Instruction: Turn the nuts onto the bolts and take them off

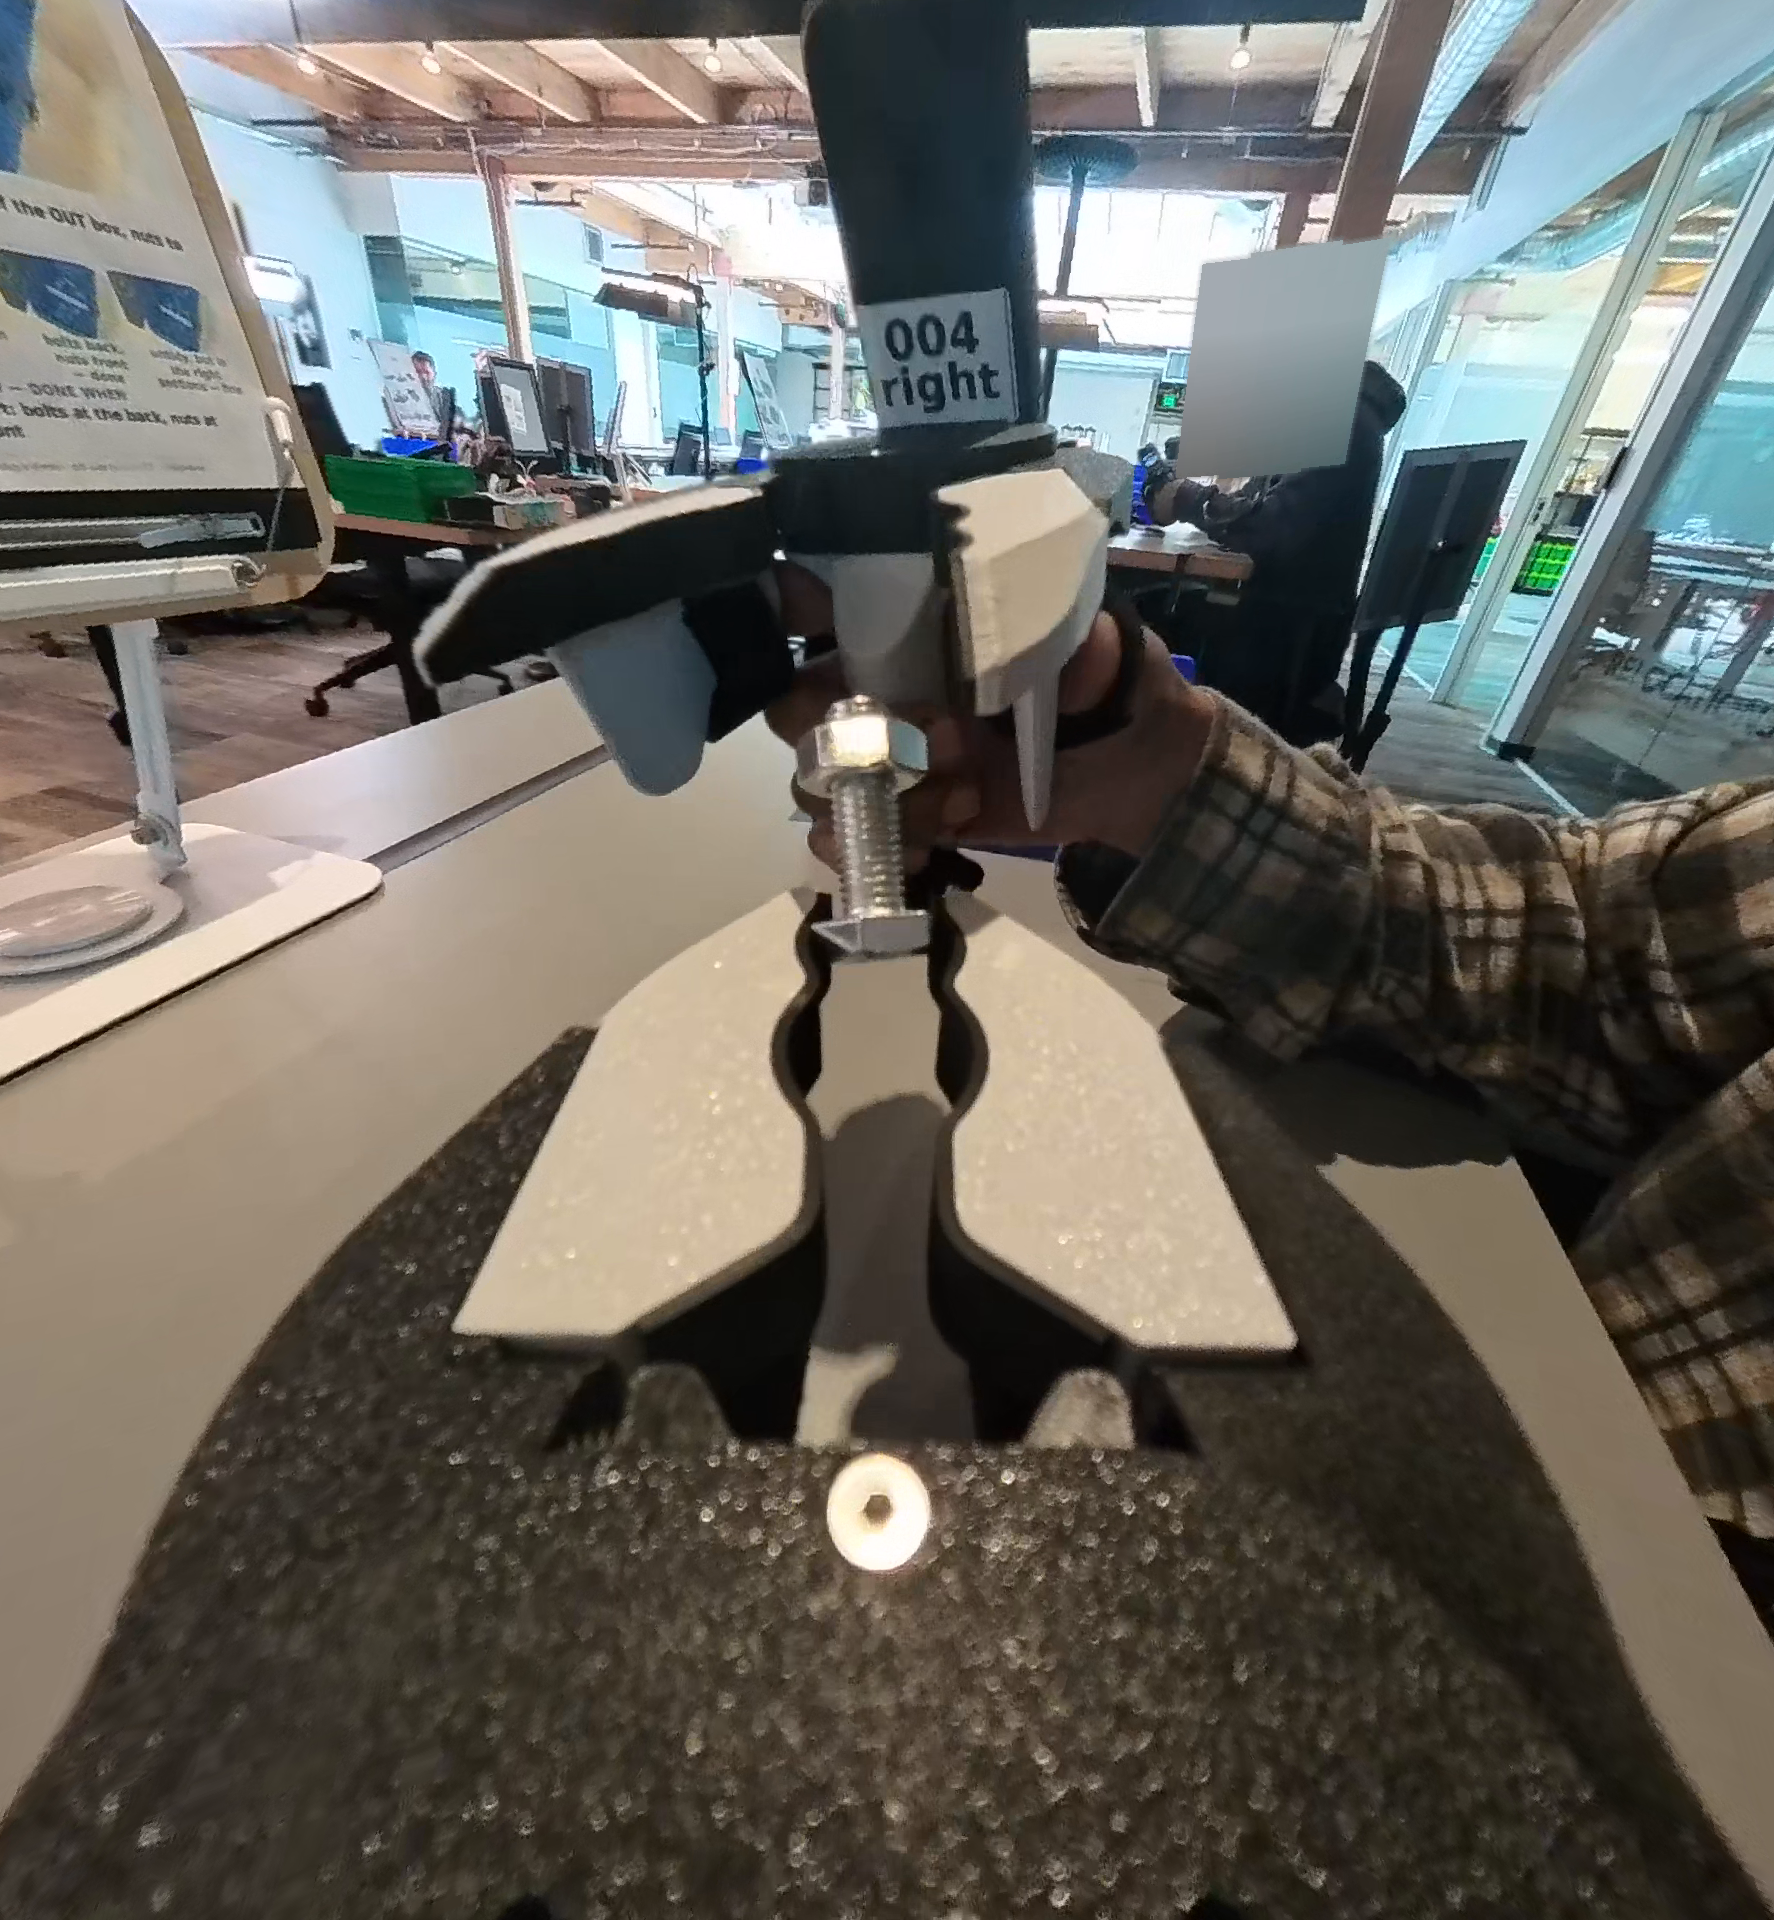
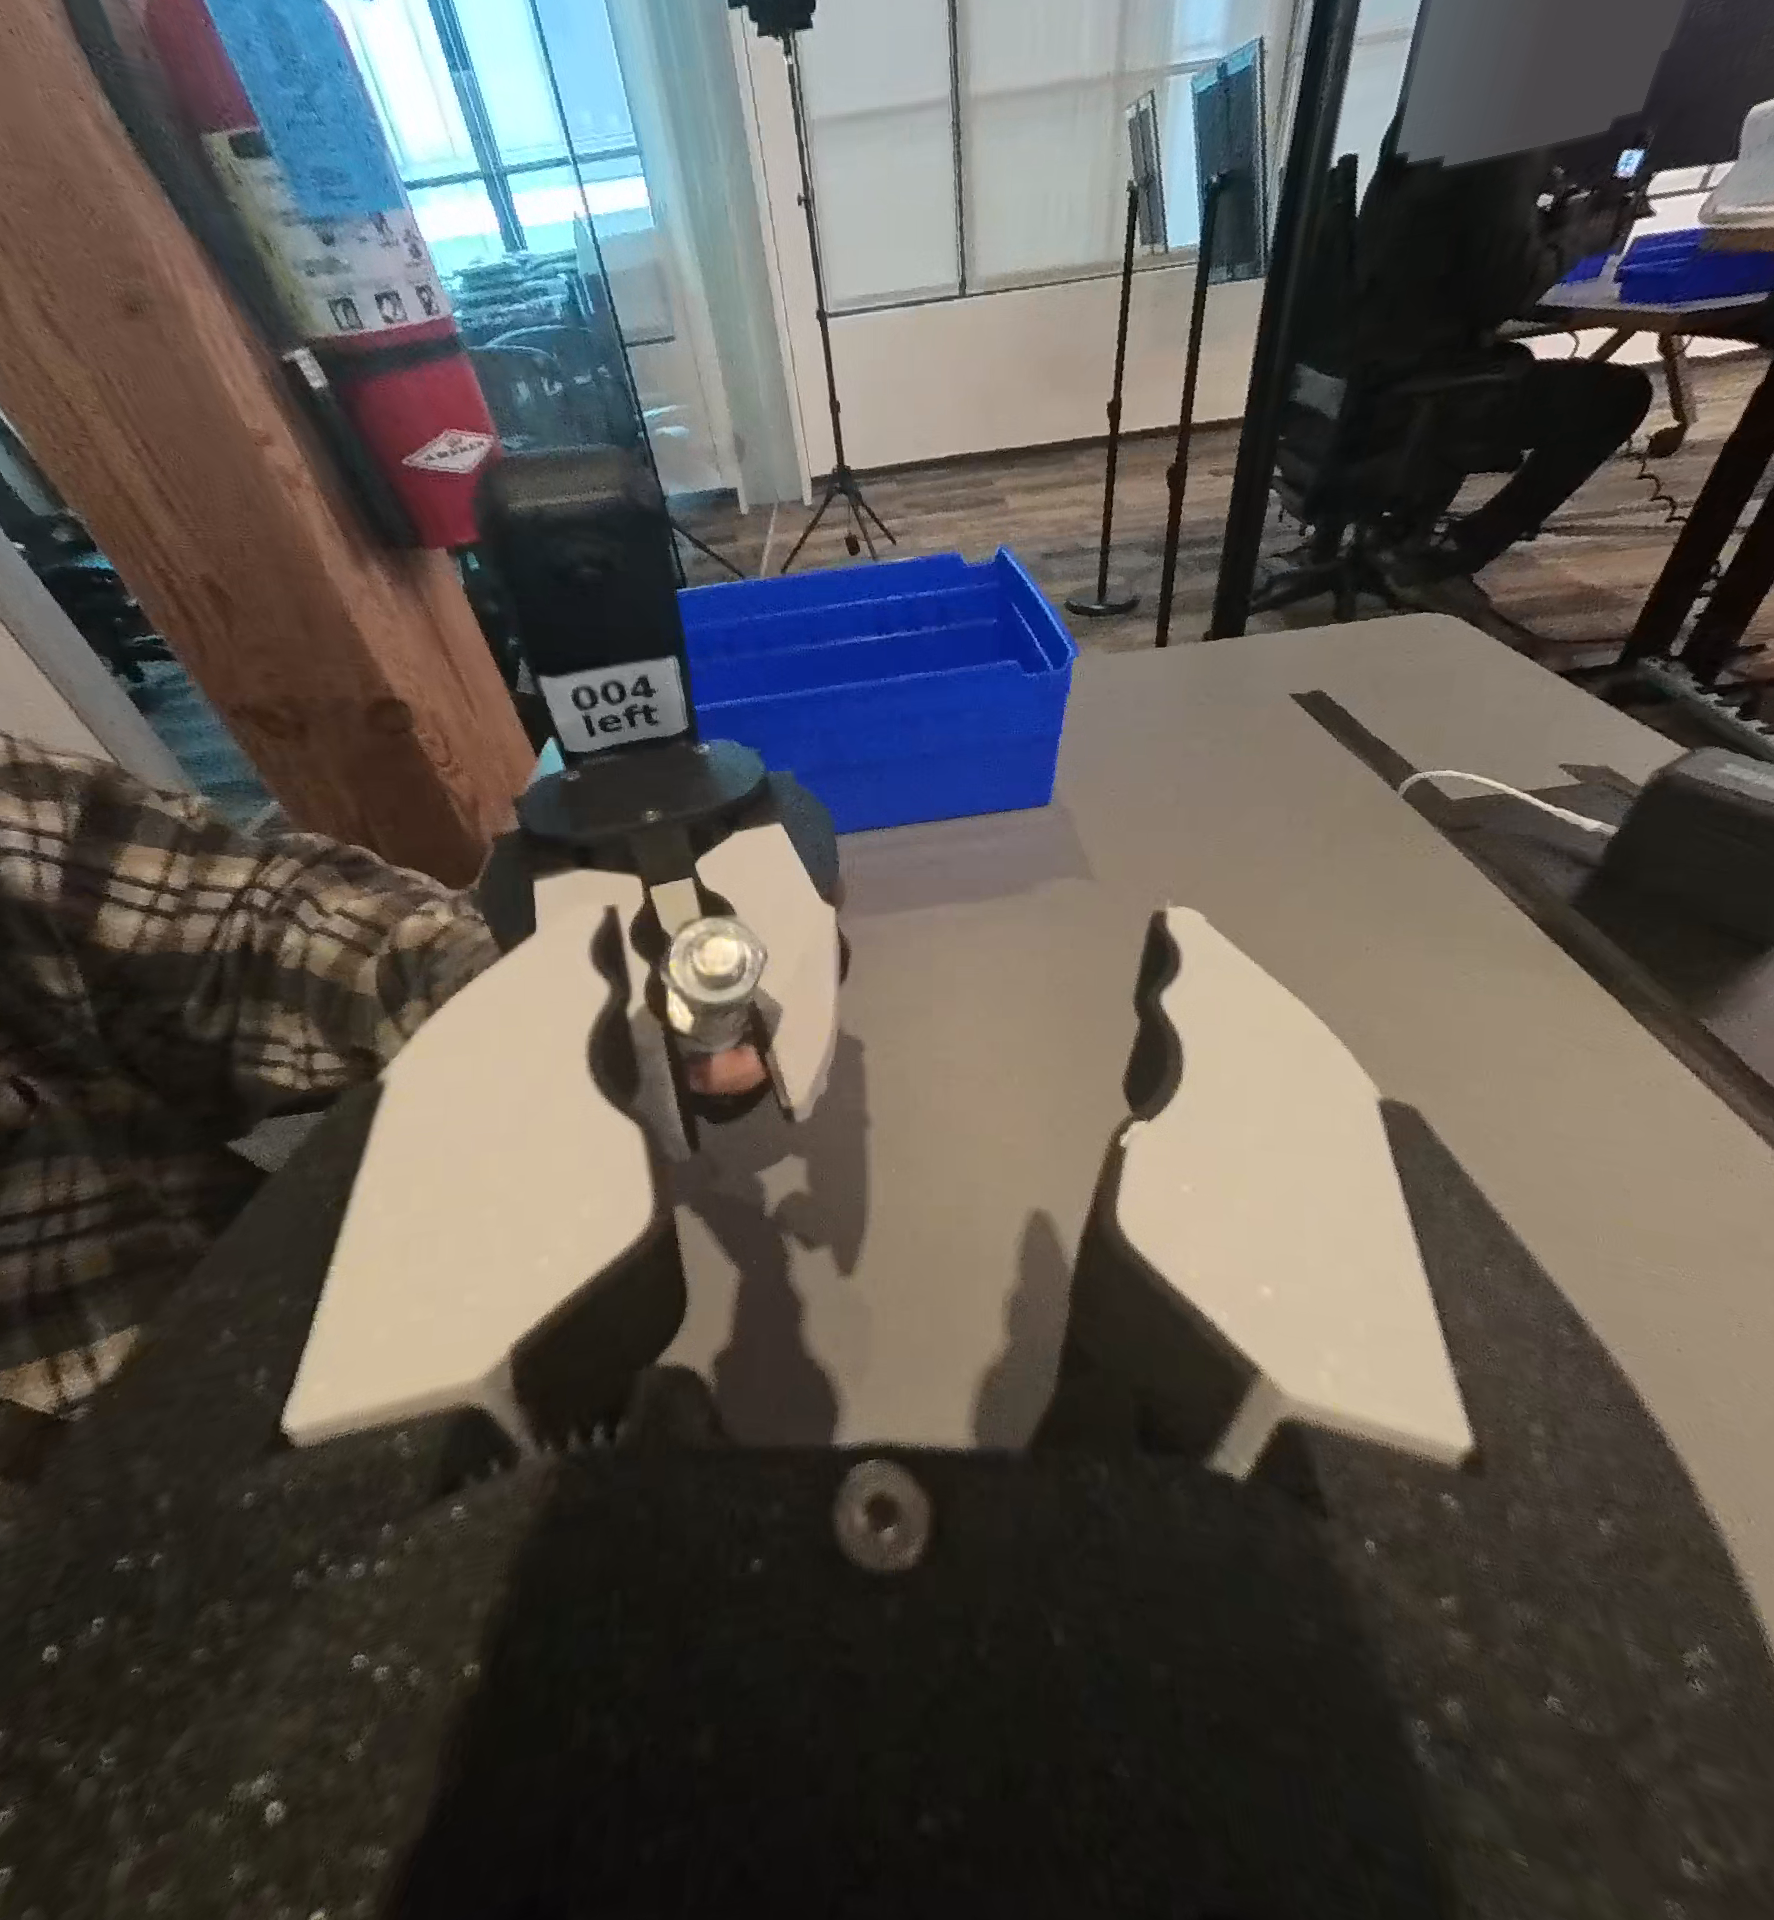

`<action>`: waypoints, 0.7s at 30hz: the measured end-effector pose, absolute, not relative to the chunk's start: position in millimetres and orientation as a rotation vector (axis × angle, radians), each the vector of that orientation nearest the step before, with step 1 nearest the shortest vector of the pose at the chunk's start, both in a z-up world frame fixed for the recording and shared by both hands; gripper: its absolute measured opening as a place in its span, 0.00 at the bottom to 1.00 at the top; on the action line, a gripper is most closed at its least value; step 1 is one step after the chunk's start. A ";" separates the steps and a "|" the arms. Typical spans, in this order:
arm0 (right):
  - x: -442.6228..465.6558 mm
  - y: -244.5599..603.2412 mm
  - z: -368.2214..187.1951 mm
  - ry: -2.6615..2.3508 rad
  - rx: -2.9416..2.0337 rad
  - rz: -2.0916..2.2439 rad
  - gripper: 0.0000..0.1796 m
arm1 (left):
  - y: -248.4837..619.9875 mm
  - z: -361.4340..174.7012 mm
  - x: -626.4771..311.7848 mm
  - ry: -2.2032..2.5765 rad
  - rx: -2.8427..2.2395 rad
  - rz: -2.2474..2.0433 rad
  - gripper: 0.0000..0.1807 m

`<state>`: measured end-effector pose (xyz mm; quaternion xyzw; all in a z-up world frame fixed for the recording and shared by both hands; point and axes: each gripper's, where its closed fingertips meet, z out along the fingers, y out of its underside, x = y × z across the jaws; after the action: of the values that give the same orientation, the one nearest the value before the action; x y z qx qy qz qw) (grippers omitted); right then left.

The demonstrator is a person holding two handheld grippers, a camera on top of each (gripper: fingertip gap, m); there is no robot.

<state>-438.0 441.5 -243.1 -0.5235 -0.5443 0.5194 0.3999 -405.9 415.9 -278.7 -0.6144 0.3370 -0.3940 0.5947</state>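
A silver bolt [image 1: 867, 842] stands out from my left gripper [image 1: 878, 925], which is shut on its hex head. A silver nut [image 1: 862, 750] sits on the far end of the thread. My right gripper [image 1: 841, 790] faces it from the other side, with its jaws spread wide on either side of the nut and not touching it. In the right wrist view, my right gripper [image 2: 888, 935] is open. The bolt and nut [image 2: 714, 961] lie between its fingers, close to the left finger [image 2: 488, 1143]. The left gripper [image 2: 732, 1049] holds the bolt end-on.
A blue bin [image 2: 883, 707] stands at the far edge of the grey table [image 2: 1278, 831]. A black box [image 2: 1714, 842] with a white cable is at the right. A document stand [image 1: 83, 312] with a white base [image 1: 135, 914] is at the left. A plaid sleeve [image 1: 1485, 935] reaches in. One gripper's finger ends stand about 5 cm off the other's.
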 end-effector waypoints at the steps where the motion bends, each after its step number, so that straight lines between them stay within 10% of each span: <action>1: -437.1 440.9 -241.7 -1.371 -1.324 1.330 0.51 | 415.5 -278.3 -405.6 0.784 -1.424 -0.912 0.09; 21: -434.5 405.4 -245.6 -1.541 -1.245 1.566 0.09 | 415.4 -278.2 -405.4 0.788 -1.425 -0.914 0.10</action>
<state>-434.5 405.4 -245.6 -0.4697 -0.5814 0.5911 0.3034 -405.4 415.4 -278.2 -0.6132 0.3393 -0.3936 0.5949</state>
